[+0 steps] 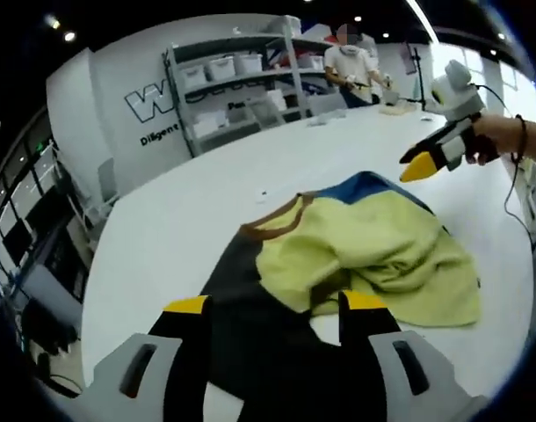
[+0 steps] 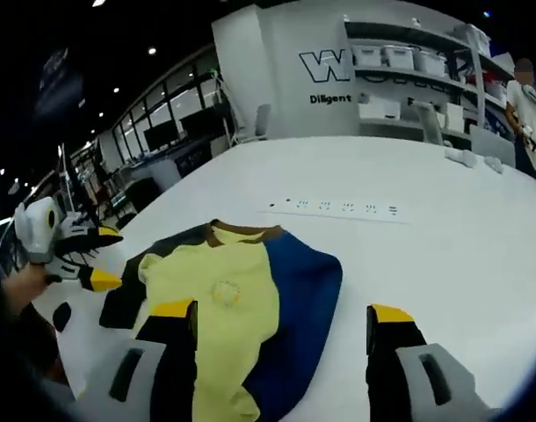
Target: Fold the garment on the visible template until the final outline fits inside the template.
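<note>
White table [image 2: 444, 255]; crumpled yellow-blue-black garment [image 2: 242, 308] lying on it.

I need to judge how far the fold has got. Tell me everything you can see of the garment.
The garment is a soft knit-looking top in pale yellow, blue and black panels with a brown collar and a faint round emblem on the yellow. It lies on the white table, loosely bunched and partly folded over itself, not flat. Neither claw grips it.
</note>
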Action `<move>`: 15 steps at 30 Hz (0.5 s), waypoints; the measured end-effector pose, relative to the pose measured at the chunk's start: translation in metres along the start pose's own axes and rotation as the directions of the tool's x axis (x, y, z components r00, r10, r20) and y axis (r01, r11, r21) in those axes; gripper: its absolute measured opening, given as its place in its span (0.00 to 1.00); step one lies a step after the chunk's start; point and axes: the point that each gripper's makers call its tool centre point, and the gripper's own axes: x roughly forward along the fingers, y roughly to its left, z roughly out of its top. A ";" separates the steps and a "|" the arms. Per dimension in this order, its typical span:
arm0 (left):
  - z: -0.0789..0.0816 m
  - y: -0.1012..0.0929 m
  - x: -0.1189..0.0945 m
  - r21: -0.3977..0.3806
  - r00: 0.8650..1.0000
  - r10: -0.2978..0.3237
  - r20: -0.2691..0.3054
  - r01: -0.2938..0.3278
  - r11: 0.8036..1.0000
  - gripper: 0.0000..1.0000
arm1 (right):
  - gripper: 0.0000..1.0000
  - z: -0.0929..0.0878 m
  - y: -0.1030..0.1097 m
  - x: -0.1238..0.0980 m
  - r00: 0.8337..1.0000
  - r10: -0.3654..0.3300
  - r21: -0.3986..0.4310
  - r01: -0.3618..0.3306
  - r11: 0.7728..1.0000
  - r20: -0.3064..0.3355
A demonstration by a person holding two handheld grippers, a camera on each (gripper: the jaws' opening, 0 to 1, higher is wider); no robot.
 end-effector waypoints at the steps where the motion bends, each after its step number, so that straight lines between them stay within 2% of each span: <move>1: 0.000 -0.003 -0.001 0.006 1.000 -0.006 0.002 0.006 1.000 0.57 | 0.80 0.000 0.004 -0.002 1.000 0.012 0.006 -0.012 1.000 0.011; 2: 0.001 -0.007 -0.003 0.004 1.000 -0.014 0.002 0.014 1.000 0.58 | 0.82 -0.003 0.011 -0.005 0.999 0.036 0.014 -0.036 0.999 0.013; 8: 0.004 -0.027 -0.009 0.023 0.998 -0.054 0.018 0.054 0.998 0.61 | 0.98 -0.020 0.034 -0.020 0.997 0.076 0.022 -0.076 0.997 0.014; 15: 0.004 -0.043 -0.012 -0.001 0.996 -0.085 0.023 0.085 0.996 0.63 | 0.99 -0.033 0.049 -0.030 0.994 0.106 0.026 -0.106 0.994 0.006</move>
